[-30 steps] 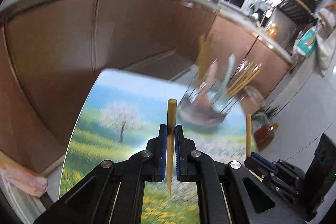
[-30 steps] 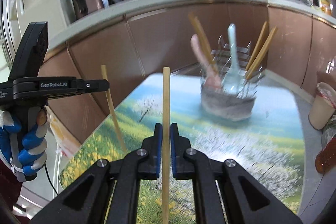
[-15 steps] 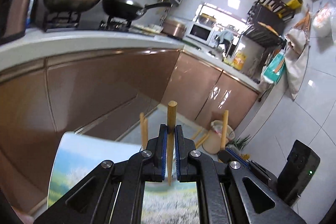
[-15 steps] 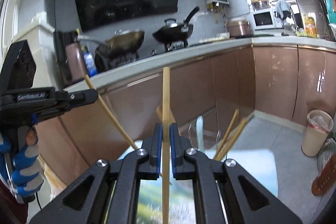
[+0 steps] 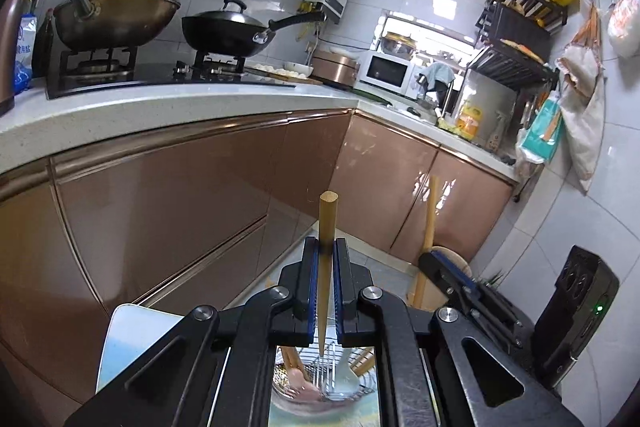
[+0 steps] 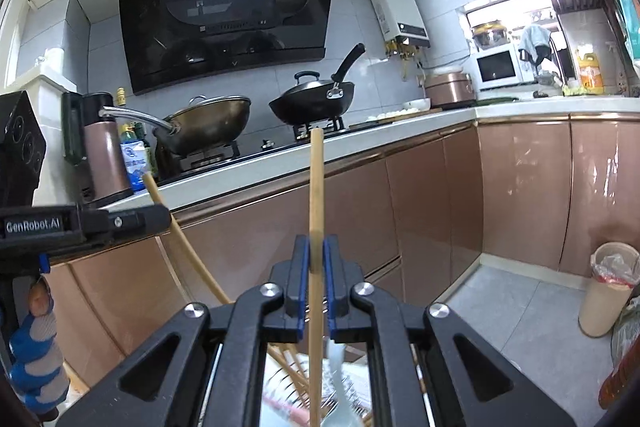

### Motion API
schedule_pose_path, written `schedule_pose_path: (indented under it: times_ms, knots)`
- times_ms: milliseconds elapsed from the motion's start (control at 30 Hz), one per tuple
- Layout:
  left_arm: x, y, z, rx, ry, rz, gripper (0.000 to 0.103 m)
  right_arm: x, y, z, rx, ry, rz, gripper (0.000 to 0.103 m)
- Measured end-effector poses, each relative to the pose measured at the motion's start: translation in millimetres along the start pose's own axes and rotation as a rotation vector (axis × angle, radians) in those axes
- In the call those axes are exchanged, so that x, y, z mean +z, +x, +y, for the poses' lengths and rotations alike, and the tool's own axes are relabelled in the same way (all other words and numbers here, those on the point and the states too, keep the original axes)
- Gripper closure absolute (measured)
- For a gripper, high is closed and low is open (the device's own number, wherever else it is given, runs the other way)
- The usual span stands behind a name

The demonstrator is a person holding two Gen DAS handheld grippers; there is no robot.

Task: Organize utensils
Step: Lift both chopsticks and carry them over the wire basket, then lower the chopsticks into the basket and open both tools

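Left tongs (image 5: 325, 259) clamping a chopstick (image 5: 326, 227); right tongs (image 6: 315, 259) likewise, seemingly above utensil holder (image 5: 320, 383)

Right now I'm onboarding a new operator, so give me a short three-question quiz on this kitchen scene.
1. True or false: the left gripper is empty.
2. What lies below both grippers? A) wire utensil basket B) the microwave C) a pan
3. Fill in: the right gripper is shut on a ____.

Key: 1 false, its fingers clamp a chopstick. 2 A. 3 wooden chopstick.
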State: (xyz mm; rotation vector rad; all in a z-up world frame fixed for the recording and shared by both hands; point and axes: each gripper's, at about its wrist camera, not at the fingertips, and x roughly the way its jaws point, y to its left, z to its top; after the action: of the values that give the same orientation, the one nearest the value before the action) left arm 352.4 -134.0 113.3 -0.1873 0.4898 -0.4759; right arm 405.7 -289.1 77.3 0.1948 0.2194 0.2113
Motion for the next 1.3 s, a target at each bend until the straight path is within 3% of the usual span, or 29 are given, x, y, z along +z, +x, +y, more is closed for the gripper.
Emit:
schedule_pose_path:
  times_ms: [500, 867, 1300]
  knots:
    - [-40, 69, 14, -0.019, -0.026, 0.096, 0.097, -50, 18, -25, -0.084, -0.062, -0.042, 0.096]
    - [-57, 71, 14, 0.000, -0.016, 0.123, 0.097, -81, 17, -23, -0.144, -0.084, -0.082, 0.096]
    - [-74, 61, 20, 0.016, -0.016, 0.161, 0.096, -107, 5, -28, -0.158, -0.066, -0.013, 0.096]
